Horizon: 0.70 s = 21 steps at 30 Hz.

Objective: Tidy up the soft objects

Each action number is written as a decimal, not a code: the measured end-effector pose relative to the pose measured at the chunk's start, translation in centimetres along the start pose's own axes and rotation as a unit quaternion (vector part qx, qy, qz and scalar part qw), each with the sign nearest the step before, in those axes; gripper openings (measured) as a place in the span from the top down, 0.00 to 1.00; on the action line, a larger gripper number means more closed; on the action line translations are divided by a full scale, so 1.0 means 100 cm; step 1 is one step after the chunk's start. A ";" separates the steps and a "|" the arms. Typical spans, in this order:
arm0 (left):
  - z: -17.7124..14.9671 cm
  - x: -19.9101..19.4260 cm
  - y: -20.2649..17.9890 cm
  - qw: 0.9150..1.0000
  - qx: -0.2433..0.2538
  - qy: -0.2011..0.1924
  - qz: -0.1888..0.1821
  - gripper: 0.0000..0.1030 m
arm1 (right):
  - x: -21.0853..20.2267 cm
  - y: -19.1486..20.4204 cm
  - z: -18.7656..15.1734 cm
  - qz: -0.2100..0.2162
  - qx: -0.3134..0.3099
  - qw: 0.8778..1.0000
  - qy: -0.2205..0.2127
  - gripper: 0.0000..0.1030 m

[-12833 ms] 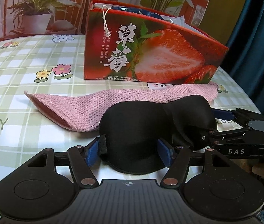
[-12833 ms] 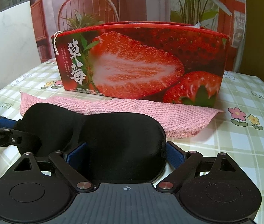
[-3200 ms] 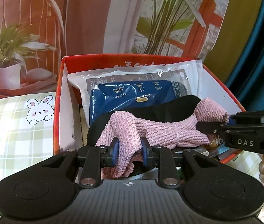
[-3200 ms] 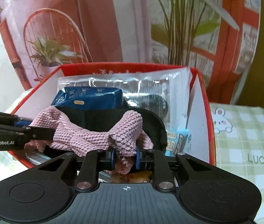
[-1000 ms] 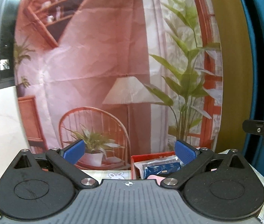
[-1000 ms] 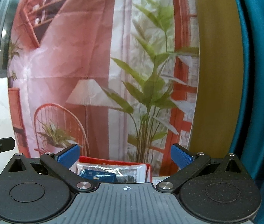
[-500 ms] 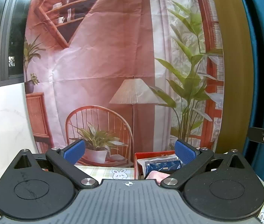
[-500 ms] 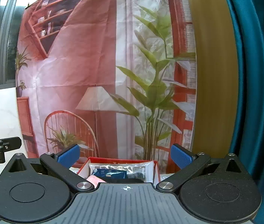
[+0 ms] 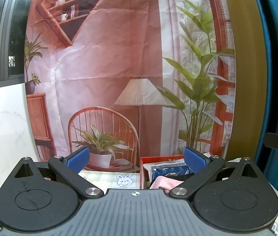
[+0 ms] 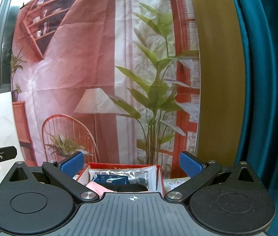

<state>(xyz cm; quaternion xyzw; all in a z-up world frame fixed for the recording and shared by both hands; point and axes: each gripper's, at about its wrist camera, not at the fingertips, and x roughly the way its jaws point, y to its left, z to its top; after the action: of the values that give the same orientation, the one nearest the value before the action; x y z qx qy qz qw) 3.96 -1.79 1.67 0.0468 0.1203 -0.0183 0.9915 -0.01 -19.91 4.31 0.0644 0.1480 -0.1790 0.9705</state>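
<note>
The red box (image 9: 145, 160) stands on the table below and ahead of both grippers. Inside it lie the pink knitted cloth (image 9: 165, 182), the black eye mask (image 10: 131, 187) and a blue packet (image 9: 168, 172) in clear wrap. The box also shows in the right wrist view (image 10: 159, 174), with the pink cloth (image 10: 96, 189) at its near left. My left gripper (image 9: 137, 158) is open and empty, raised above the table. My right gripper (image 10: 131, 162) is open and empty, raised likewise. Each gripper's tip shows at the edge of the other's view.
A checked tablecloth with a rabbit print (image 9: 123, 179) covers the table. A printed backdrop (image 9: 109, 68) with a chair, lamp and plants hangs behind. A teal curtain (image 10: 266, 98) hangs at the right. A white wall (image 9: 1, 127) is at the left.
Both grippers, open and empty, have tilted up and drawn back a little over the last second. The box with the cloth and mask sits slightly lower and smaller in both views.
</note>
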 end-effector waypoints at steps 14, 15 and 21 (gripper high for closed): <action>-0.002 0.000 -0.002 1.000 -0.003 0.004 0.000 0.00 | 0.001 -0.001 -0.002 0.005 -0.004 1.000 0.005 0.00; -0.002 0.000 -0.002 1.000 -0.003 0.004 0.000 0.00 | 0.001 -0.001 -0.002 0.005 -0.004 1.000 0.005 0.00; -0.002 0.000 -0.002 1.000 -0.003 0.005 0.000 0.00 | 0.001 -0.001 -0.002 0.005 -0.004 1.000 0.005 0.00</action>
<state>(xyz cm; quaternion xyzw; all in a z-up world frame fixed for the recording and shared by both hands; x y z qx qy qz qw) 3.89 -1.95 1.46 0.0438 0.1251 -0.0177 0.9910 -0.02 -20.04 4.13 0.0620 0.1535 -0.1733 0.9708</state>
